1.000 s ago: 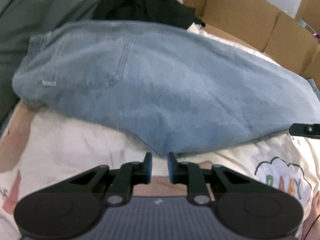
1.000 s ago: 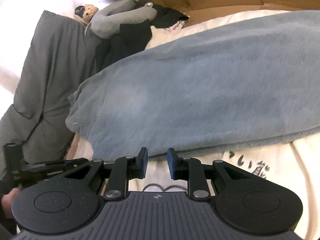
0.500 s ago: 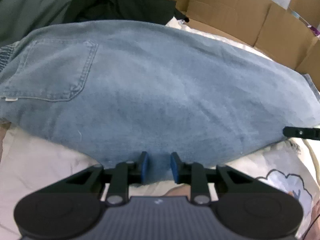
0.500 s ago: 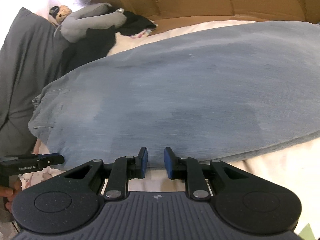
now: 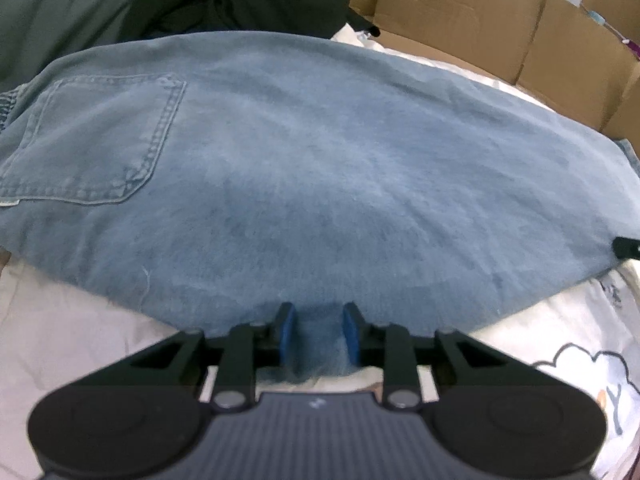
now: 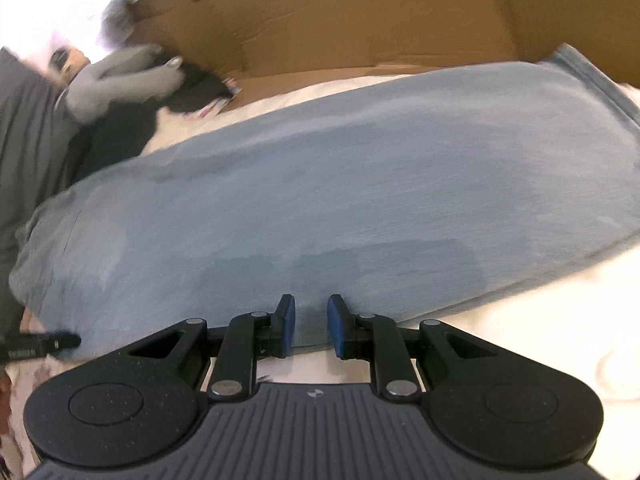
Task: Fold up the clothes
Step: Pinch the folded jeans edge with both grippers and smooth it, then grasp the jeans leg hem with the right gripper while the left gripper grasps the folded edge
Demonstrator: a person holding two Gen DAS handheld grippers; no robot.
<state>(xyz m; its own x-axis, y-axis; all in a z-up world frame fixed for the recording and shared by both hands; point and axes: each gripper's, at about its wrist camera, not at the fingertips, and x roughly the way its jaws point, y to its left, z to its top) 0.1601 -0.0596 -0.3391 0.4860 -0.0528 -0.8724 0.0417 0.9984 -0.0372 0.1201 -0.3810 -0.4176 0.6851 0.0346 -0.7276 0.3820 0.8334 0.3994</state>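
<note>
Light blue jeans [image 5: 320, 160] lie folded lengthwise on a white printed sheet [image 5: 72, 340], back pocket [image 5: 96, 140] up at the left. My left gripper [image 5: 316, 328] sits on the near edge at the seat end. Its jaws are opening, with a bunch of denim between the blue pads. In the right wrist view the jeans [image 6: 340, 200] stretch across the picture. My right gripper [image 6: 311, 326] stands open over their near edge, with denim in the gap but not pinched. Each view catches the other gripper's black tip: the right gripper's tip [image 5: 626, 247] and the left gripper's tip [image 6: 48, 344].
Brown cardboard boxes [image 5: 460, 20] line the far side of the bed. Black clothes [image 5: 240, 4] and a grey plush toy [image 6: 120, 80] lie beyond the jeans. Grey bedding [image 6: 28, 140] is piled at the left. The sheet [image 6: 520, 340] shows near the right gripper.
Both grippers have moved forward and down onto the near edge of the jeans. The left jaws have widened, and denim now lies between them. The right view has swung toward the leg end.
</note>
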